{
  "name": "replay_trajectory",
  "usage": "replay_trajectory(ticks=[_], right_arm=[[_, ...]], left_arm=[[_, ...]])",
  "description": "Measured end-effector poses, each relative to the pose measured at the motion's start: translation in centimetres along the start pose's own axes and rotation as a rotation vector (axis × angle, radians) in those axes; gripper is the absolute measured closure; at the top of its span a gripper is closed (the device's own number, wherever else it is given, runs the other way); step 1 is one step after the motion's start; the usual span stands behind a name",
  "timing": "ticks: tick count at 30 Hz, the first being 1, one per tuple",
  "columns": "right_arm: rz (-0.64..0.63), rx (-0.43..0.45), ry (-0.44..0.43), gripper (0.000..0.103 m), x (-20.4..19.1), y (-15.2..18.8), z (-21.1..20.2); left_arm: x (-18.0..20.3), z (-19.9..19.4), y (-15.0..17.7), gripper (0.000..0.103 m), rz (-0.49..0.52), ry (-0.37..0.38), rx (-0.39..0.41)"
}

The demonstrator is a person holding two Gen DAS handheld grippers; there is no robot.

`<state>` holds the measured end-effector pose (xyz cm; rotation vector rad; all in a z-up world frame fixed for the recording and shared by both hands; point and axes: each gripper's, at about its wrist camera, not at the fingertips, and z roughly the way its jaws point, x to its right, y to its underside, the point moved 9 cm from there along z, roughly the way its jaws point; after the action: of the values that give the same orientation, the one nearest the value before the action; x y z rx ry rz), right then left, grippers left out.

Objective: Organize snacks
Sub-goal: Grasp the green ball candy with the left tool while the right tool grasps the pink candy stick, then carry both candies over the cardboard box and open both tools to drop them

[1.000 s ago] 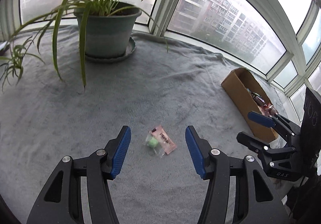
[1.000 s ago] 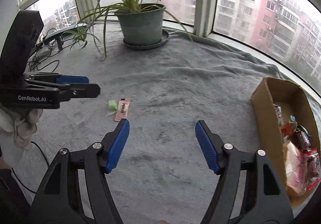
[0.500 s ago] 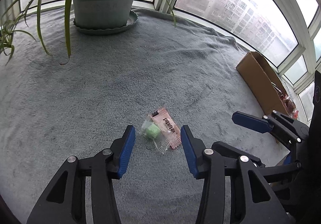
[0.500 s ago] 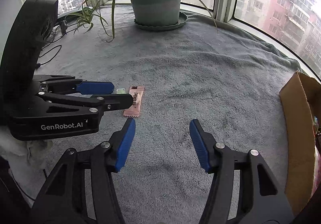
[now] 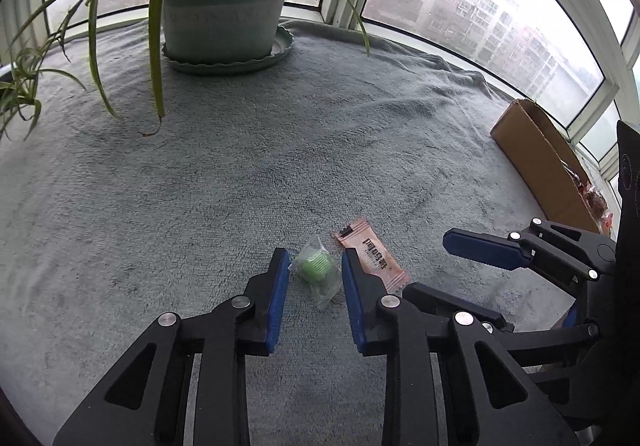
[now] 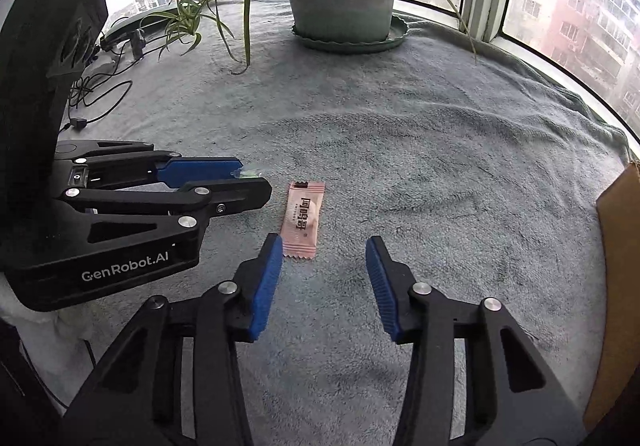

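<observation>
A green candy in a clear wrapper (image 5: 316,268) lies on the grey blanket (image 5: 280,150). My left gripper (image 5: 314,266) is down around it, jaws narrowed on each side with small gaps still showing. A pink snack packet (image 5: 372,256) lies just right of it, also seen in the right wrist view (image 6: 303,220). My right gripper (image 6: 324,254) is open and empty, its left fingertip beside the packet's near end. The left gripper (image 6: 240,182) shows there at the left. The cardboard box (image 5: 540,162) of snacks stands at the right.
A potted spider plant (image 5: 224,6) on a saucer stands at the back by the windows, its leaves hanging over the blanket. Cables (image 6: 100,86) lie at the far left edge. The box edge (image 6: 620,286) is close on the right.
My left gripper has moved forward and down and narrowed around the green candy. My right gripper has moved left toward the pink packet and narrowed somewhat.
</observation>
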<state>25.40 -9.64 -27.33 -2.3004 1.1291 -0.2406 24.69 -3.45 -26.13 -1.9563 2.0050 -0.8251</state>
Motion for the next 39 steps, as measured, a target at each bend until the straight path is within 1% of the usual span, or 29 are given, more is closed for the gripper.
replay_trajectory(ticks=[2, 3, 9, 11, 12, 13, 21, 28, 31, 39], right_arm=[[-0.004, -0.001, -0.005, 0.066, -0.4, -0.2, 0.4], [-0.007, 0.0, -0.006, 0.066, -0.6, -0.3, 0.6], [-0.02, 0.008, 0.005, 0.066, -1.2, -1.3, 1.4], [-0.043, 0.006, 0.03, 0.074, -1.3, -1.5, 1.6], [-0.051, 0.004, 0.039, 0.081, -1.3, -1.5, 1.7], [-0.051, 0.001, 0.035, 0.083, -1.3, -1.6, 1.7], [-0.023, 0.007, 0.034, 0.083, -0.7, -1.5, 1.4], [0.019, 0.049, 0.037, 0.083, 0.8, -1.5, -0.7], [0.038, 0.073, 0.054, 0.083, 2.0, -1.7, -2.1], [0.101, 0.148, 0.124, 0.083, 6.4, -1.7, -7.0]], left_arm=[[-0.5, -0.2, -0.1, 0.079, 0.008, -0.017, 0.005], [-0.7, -0.4, -0.1, 0.081, 0.008, -0.02, 0.008], [-2.2, -0.9, 0.3, 0.082, -0.013, -0.022, 0.015], [-2.3, -1.1, 0.4, 0.083, -0.013, -0.019, 0.018], [-2.2, -1.0, 0.3, 0.083, -0.012, -0.019, 0.019], [-2.2, -1.1, 0.4, 0.083, -0.011, -0.019, 0.02], [-1.9, -1.2, 0.5, 0.083, -0.009, -0.009, 0.022], [-1.0, -2.2, -0.1, 0.083, 0.012, -0.003, 0.039], [-0.2, -2.9, -0.7, 0.083, 0.031, 0.004, 0.055], [3.9, -3.6, -3.0, 0.083, 0.107, 0.051, 0.086]])
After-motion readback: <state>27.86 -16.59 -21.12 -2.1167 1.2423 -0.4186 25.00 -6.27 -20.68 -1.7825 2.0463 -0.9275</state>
